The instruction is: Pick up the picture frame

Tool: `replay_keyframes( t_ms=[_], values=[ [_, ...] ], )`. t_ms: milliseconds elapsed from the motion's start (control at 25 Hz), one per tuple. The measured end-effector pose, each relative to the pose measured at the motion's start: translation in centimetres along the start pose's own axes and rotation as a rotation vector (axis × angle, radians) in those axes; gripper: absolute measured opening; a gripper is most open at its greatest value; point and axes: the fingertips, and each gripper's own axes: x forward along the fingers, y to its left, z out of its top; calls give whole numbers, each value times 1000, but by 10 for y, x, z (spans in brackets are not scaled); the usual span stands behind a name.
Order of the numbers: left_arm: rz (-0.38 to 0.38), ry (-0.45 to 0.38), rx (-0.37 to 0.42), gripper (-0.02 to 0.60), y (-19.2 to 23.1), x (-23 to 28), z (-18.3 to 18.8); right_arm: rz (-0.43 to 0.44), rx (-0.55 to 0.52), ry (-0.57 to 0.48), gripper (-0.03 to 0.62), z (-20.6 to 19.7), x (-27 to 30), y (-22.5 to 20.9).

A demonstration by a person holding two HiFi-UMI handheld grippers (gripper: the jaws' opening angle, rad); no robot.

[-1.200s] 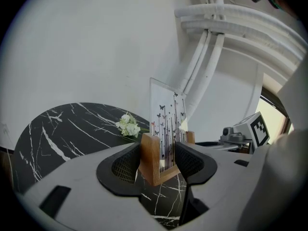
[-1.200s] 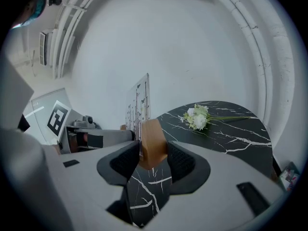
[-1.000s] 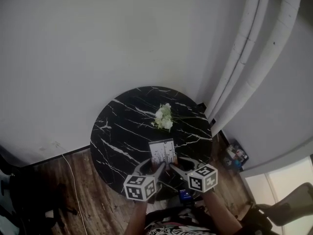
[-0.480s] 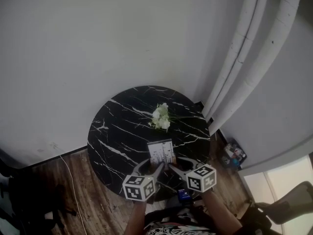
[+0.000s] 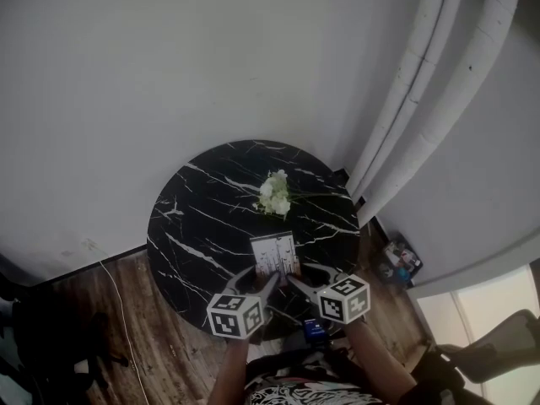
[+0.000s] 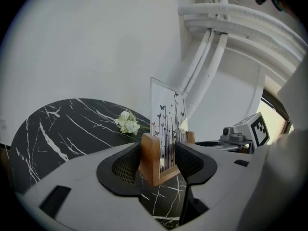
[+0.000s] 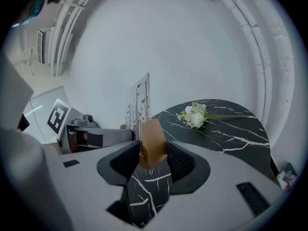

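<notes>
**Surface and room.** 1 round black table [image 5: 202, 226] with white veining stands on a wood-plank floor [image 5: 110, 327] against a plain white wall [image 5: 169, 74]. 2 thick white pipes [image 5: 422, 99] run down the wall at the right.

**On the table.** 1 small bunch of white flowers [image 5: 274, 194] lies on the top, beyond the picture frame [image 5: 276, 256] and apart from it. The frame stands upright near the table's near edge, between the 2 grippers.

**Grippers.** The left gripper [image 5: 263, 282] has both jaws pressed against one end of the frame's wooden base. The right gripper [image 5: 302, 282] is clamped the same way on the other end.

**Differences between views.**
- The left gripper view shows the pane face-on, printed with thin stems and butterflies.
- The right gripper view shows the pane nearly edge-on.
- Each gripper view shows the other gripper's marker cube.
- Only the head view shows the floor.
- No view settles whether the base touches the table.
</notes>
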Motion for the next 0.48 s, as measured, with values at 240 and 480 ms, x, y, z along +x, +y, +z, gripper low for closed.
replay_keyframes(
  t_ms=[240, 480],
  values=[
    [-5, 7, -10, 236, -3, 4, -3, -5, 2, 7, 181, -2, -3, -4],
    [-6, 9, -1, 236, -2, 8, 0, -3, 1, 7, 181, 0, -1, -7]
  ],
)
